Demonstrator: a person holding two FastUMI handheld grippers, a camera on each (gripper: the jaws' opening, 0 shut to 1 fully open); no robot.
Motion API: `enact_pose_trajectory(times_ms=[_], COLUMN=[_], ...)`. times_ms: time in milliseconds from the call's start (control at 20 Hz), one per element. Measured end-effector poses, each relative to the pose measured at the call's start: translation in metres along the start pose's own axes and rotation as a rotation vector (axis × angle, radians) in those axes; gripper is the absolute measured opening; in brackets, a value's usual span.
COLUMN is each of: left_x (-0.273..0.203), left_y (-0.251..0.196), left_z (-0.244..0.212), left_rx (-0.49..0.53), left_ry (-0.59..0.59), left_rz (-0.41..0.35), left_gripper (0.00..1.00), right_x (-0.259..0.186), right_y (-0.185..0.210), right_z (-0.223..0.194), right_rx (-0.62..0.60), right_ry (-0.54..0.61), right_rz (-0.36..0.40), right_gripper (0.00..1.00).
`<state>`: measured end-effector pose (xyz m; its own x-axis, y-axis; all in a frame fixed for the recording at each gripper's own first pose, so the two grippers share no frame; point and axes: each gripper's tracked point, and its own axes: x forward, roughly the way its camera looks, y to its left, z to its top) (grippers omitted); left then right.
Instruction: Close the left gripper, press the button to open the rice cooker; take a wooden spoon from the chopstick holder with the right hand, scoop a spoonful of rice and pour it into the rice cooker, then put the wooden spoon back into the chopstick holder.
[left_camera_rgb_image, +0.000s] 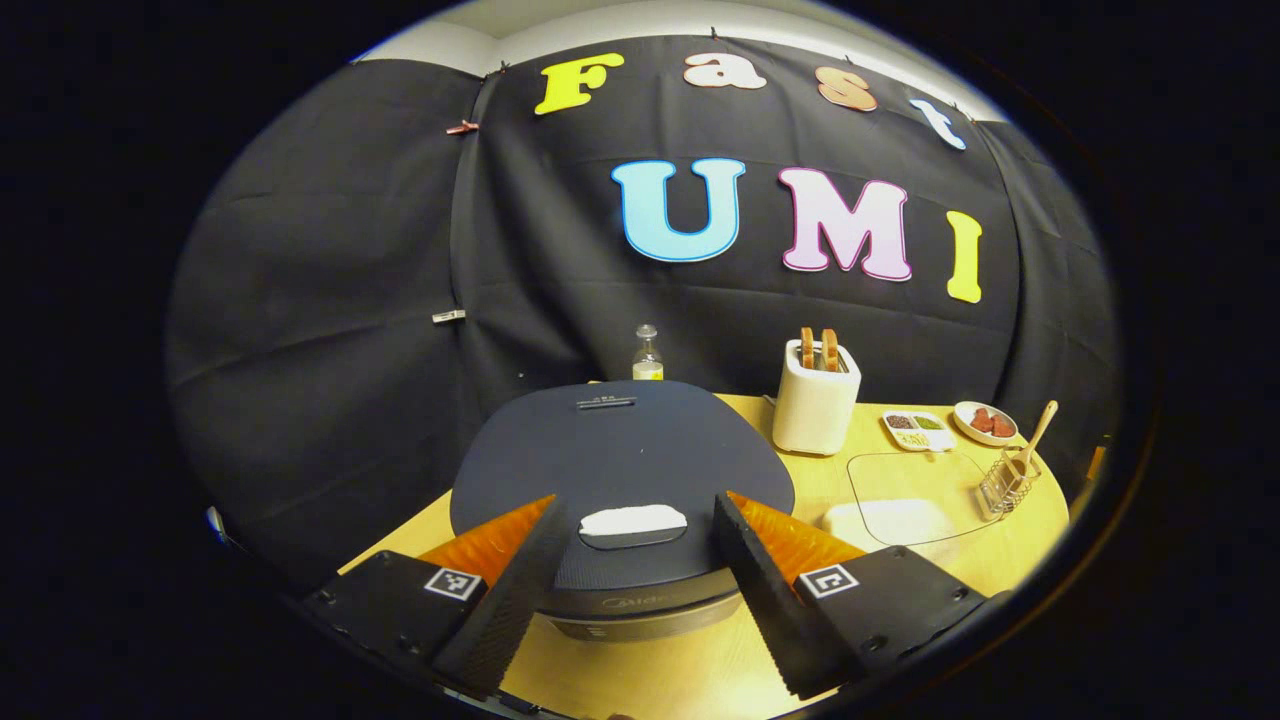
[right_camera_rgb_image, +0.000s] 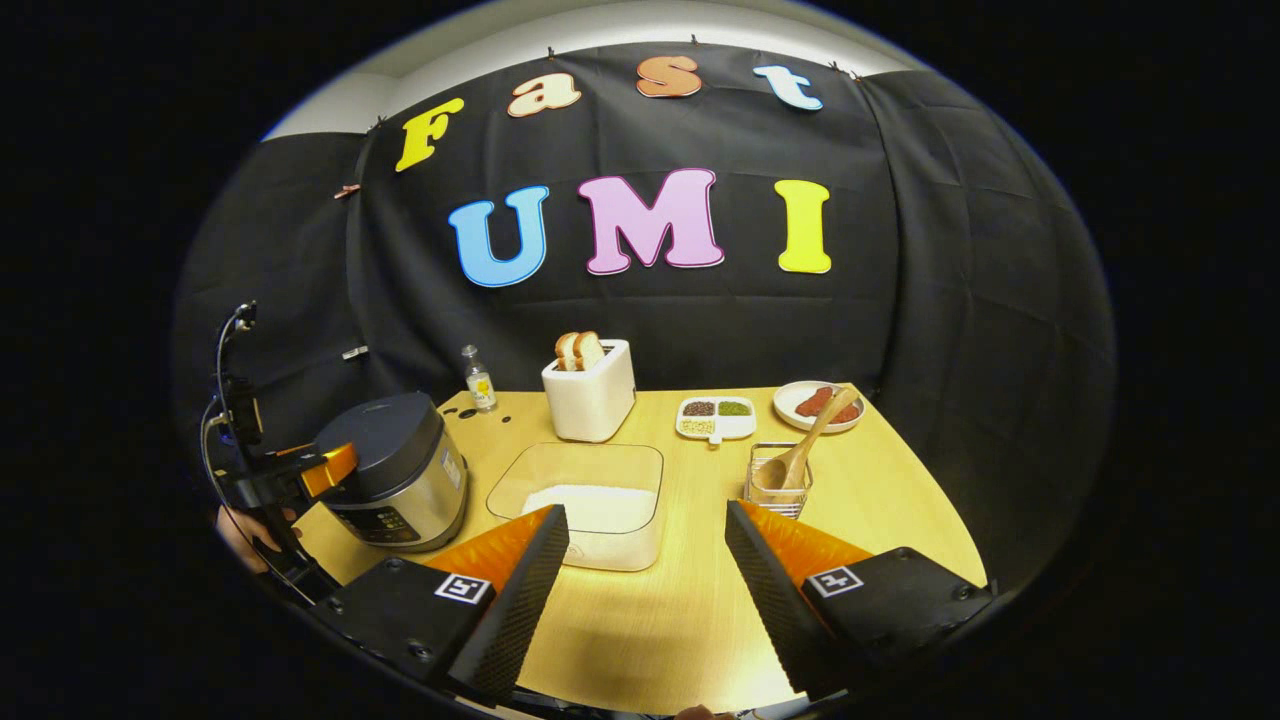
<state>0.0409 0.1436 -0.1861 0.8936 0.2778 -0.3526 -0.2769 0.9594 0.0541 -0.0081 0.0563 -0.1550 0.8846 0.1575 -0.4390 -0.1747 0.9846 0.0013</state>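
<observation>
The rounded, matte dark-lidded rice cooker (left_camera_rgb_image: 620, 470) sat closed on the pale wooden bench (right_camera_rgb_image: 650, 620), its pale oval button (left_camera_rgb_image: 633, 520) between the left tool's (left_camera_rgb_image: 633, 560) spread fingers. The right tool (right_camera_rgb_image: 645, 570) stood apart too. The wooden spoon (right_camera_rgb_image: 800, 445) leaned bowl-down in the wire chopstick holder (right_camera_rgb_image: 778, 480), handle angled up-right.

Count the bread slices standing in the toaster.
2: both tan bread slices stand side by side in the slots of the white boxy toaster, behind the clear rice container.
</observation>
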Motion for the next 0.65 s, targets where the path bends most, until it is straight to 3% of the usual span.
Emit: enact_pose_trajectory(times_ms=[150,400,500,650], left_x=[-0.018,-0.049,-0.063,-0.084], left_y=[0.002,0.001,-0.005,-0.014], left_z=[0.034,0.102,0.118,0.127], left_rx=[-0.009,-0.052,-0.099,-0.048], left_ry=[-0.097,-0.211,-0.218,-0.242], left_rz=[-0.025,-0.073,-0.113,-0.164], left_gripper=[0.95,0.96,0.96,0.95], right_x=[-0.005,-0.040,-0.048,-0.062], right_y=[-0.004,-0.009,-0.009,0.000], right_z=[0.009,0.041,0.061,0.100], right_rx=[-0.031,-0.122,-0.076,-0.002], right_ry=[-0.041,-0.115,-0.149,-0.258], right_rz=[-0.011,-0.040,-0.076,-0.113], right_gripper=[0.98,0.98,0.99,0.99])
